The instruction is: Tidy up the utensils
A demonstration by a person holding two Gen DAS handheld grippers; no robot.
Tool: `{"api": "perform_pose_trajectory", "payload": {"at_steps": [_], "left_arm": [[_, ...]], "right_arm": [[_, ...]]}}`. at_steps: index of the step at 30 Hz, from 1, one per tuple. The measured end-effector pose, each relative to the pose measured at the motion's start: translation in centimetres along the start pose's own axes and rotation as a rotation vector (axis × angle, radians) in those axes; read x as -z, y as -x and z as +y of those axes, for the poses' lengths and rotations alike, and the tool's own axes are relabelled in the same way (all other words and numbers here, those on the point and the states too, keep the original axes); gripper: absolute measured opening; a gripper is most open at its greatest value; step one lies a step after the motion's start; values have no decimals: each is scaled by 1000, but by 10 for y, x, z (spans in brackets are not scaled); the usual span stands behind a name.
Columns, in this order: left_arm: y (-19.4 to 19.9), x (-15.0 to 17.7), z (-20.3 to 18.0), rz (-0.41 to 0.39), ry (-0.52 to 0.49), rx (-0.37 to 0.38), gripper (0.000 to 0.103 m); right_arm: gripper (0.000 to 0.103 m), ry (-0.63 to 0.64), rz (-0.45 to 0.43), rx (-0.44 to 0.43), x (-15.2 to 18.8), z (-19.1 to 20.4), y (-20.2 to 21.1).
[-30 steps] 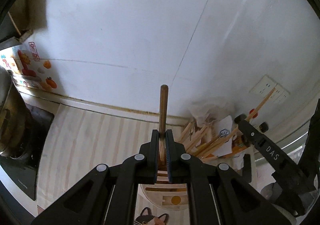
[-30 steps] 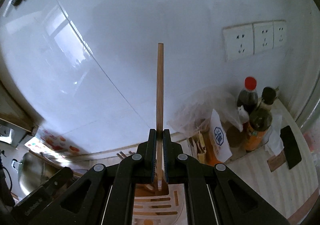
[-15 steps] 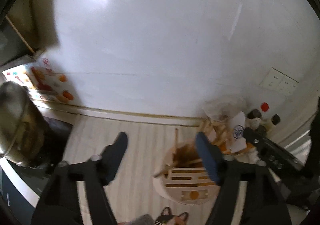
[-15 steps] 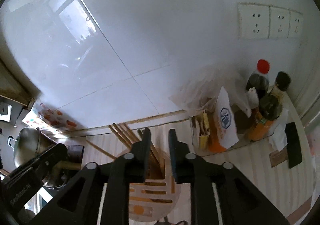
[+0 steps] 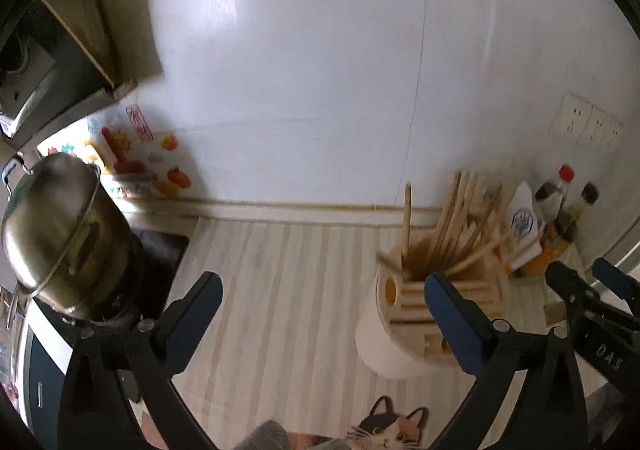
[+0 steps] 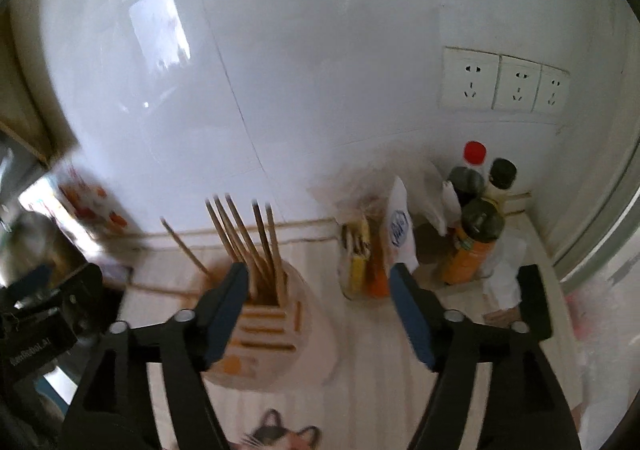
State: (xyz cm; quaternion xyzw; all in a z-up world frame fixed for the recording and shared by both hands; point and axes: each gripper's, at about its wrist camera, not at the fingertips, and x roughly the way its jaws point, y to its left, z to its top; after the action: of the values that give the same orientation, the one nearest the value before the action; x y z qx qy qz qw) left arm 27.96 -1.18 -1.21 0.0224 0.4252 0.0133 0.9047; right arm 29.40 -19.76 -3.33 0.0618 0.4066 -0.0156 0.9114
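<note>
A: Left wrist view: the left tool (image 5: 322, 300) stands spread wide, its jaws having just been opening, nothing between them. Ahead of its right finger sits the holder (image 5: 430, 314) on the worktop (image 5: 288, 274), chopsticks (image 5: 452, 218) fanned out of its top.

B: Why the fan?

A: They lean on the holder's rim, most tipped away to the right. One stick (image 5: 407, 218) stands almost upright at the near-left corner of the opening, apart from the bunch. My reading: dropped in loose, not yet settled.

B: What else is around?

A: A steel pot (image 5: 52, 226) left of the left finger, on the stove. Bottles (image 5: 560, 202) beyond the holder to the right. The right tool (image 5: 608, 282) enters at the right edge, with a cat mat (image 5: 392, 426) below the jaws.

B: And the right wrist view?

A: The right tool (image 6: 316, 310) is spread too, jaws just been opening, empty. The holder (image 6: 264, 330) lies under and behind its left finger, chopsticks (image 6: 248, 238) rising just past that fingertip. One (image 6: 186, 246) slants far out to the left.

B: So the sticks are home?

A: The ones seen are in the holder. Both tools look to have let go above it. Packets (image 6: 364, 258) and bottles (image 6: 476, 218) crowd the corner between and right of the fingers, under the sockets (image 6: 504, 80). The left tool (image 6: 44, 310) shows blurred at the left edge.

B: Anything risky?

A: The slanting stick could tip out if nudged.
</note>
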Motion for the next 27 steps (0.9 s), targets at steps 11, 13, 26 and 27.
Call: {"api": "perform_pose_trajectory", "payload": {"at_steps": [11,13,26,27], "left_arm": [[-9,26,-13,19,-8,-45,103],[-1,28,-13,6,-5,-46,103],[108,55,4,-142,-24,21,103],[116,59,6,-148,-28,27,103]], "right_arm": [[102,89,44,65,32,2,-14],[102,95,31,69,33,1,-11],[103,61,-108,106,53,7,86],[103,61,-124,110,57,9,99]]}}
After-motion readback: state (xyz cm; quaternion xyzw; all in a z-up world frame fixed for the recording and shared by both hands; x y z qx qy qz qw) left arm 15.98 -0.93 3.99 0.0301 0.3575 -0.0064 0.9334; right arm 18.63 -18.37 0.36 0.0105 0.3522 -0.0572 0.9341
